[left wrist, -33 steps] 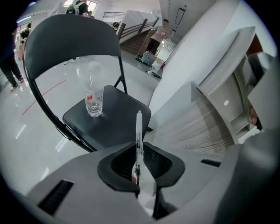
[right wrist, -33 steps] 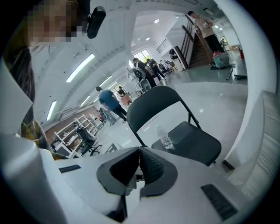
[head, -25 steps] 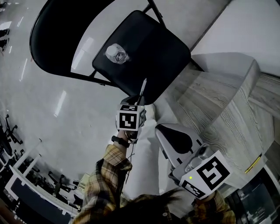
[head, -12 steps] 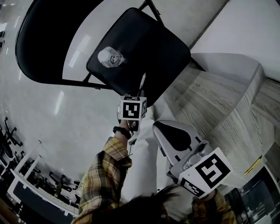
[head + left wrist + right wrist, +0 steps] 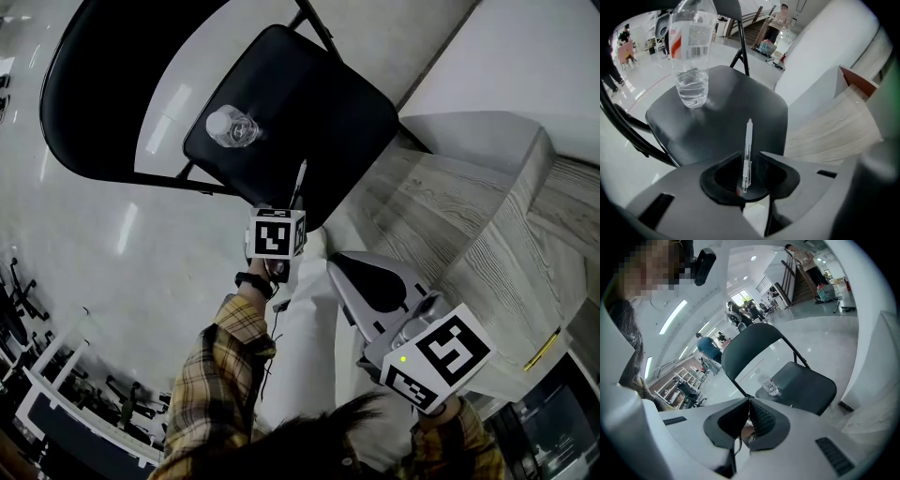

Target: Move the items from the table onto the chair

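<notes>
A black folding chair [image 5: 323, 98] stands beside the pale wooden table [image 5: 469, 220]. A clear water bottle [image 5: 232, 127] stands upright on its seat, also seen in the left gripper view [image 5: 692, 61]. My left gripper [image 5: 296, 206] hovers over the seat's near edge with a thin clear pen [image 5: 748, 145] upright between its jaws. The jaws are opening, and a gap shows on both sides of the pen. My right gripper [image 5: 337, 274] is shut with nothing in it, low by the table's edge, pointing toward the chair [image 5: 806, 385].
The table top [image 5: 829, 136] lies right of the chair seat [image 5: 722, 117]. The chair's curved backrest [image 5: 84, 103] rises at the far left. Glossy floor surrounds the chair. Office chairs and shelving stand far off in the hall.
My left gripper has stayed over the seat's near edge with the pen. Its jaws now stand apart around the pen. The right gripper has barely moved.
</notes>
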